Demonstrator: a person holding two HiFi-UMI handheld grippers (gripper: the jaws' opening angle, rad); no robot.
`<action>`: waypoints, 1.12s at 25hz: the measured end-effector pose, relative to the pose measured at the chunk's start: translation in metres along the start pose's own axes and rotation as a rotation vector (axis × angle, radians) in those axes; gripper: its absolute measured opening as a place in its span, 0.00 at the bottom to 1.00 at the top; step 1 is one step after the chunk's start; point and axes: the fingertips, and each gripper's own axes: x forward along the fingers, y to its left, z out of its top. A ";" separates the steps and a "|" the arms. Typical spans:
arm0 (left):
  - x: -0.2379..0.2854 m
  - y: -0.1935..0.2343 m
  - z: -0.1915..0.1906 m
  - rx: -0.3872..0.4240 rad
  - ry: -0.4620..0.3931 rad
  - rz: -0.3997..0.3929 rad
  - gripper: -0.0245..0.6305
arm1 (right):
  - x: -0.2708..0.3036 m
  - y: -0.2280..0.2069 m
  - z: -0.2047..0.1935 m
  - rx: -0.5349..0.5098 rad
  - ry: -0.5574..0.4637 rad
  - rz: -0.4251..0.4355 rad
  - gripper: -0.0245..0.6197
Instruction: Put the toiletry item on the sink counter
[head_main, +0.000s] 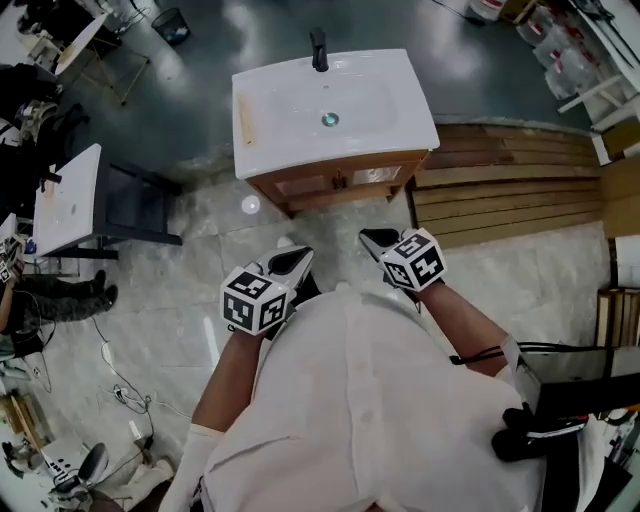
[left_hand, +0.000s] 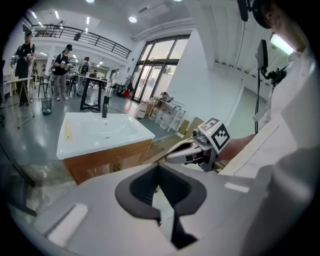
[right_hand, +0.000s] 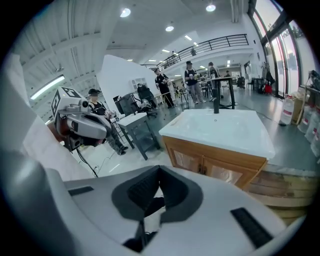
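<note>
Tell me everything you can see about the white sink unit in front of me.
The white rectangular sink top has a shallow basin with a round metal drain at its middle and a black upright faucet at the far edge. It rests on a brown wooden cabinet with two glossy-panelled doors, standing on the pale floor. A slim pale strip lies along its left rim.

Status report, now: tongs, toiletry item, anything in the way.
Left tongs shut, empty. Right tongs shut, empty. Slim tan item lies on sink counter, left rim. Open floor ahead, no obstruction seen.
</note>
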 end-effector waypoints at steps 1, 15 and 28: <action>-0.002 0.001 -0.001 0.002 0.002 0.009 0.05 | 0.001 0.002 0.001 -0.009 -0.002 0.005 0.05; -0.018 -0.004 -0.015 -0.013 0.002 0.024 0.05 | 0.002 0.035 0.003 -0.055 0.000 0.054 0.05; -0.034 0.013 -0.016 -0.024 -0.009 0.063 0.05 | 0.021 0.050 0.013 -0.079 0.005 0.096 0.05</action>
